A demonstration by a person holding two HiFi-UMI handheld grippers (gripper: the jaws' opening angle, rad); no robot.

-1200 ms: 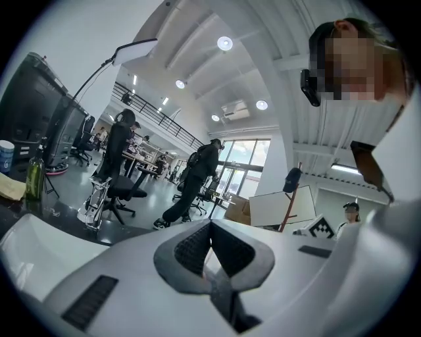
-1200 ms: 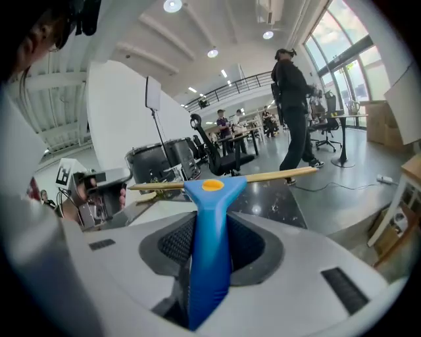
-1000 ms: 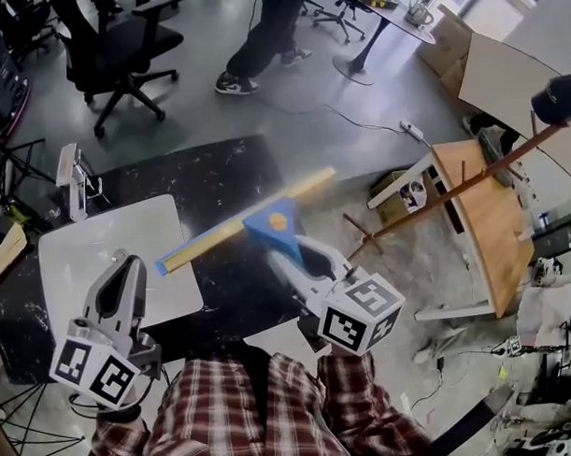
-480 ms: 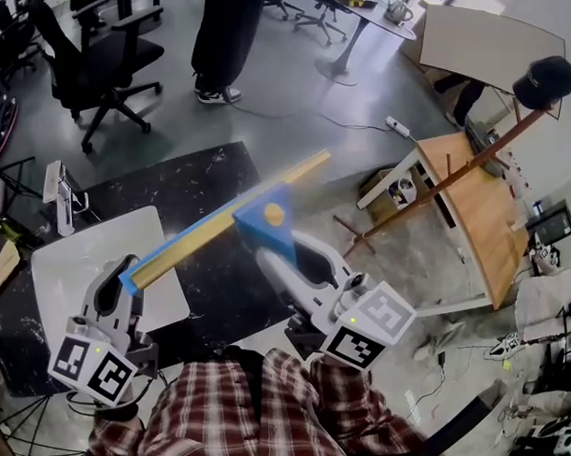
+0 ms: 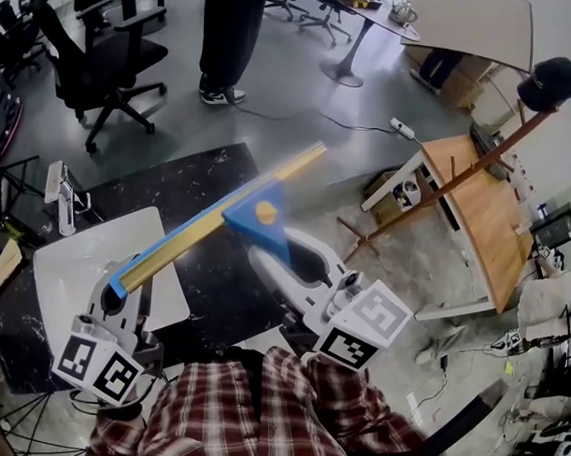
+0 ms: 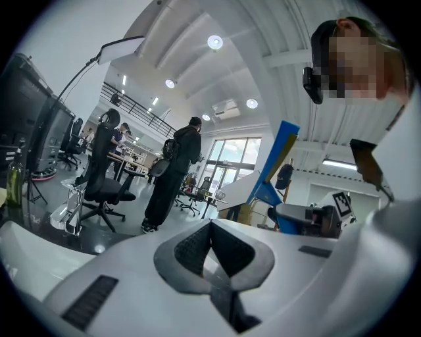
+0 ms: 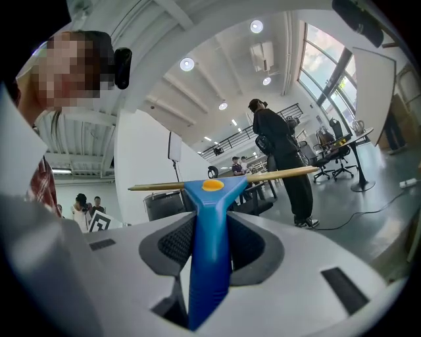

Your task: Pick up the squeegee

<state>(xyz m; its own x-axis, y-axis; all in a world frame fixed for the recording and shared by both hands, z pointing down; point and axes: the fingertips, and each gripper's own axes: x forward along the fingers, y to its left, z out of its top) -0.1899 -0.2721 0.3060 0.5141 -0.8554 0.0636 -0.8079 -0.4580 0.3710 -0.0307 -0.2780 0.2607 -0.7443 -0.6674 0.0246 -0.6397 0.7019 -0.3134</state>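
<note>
Lifted higher than before, one squeegee, with a smooth blue wedge handle and a long straight blade, sits pinched in the right gripper; the left gripper is pressed together, empty.
</note>
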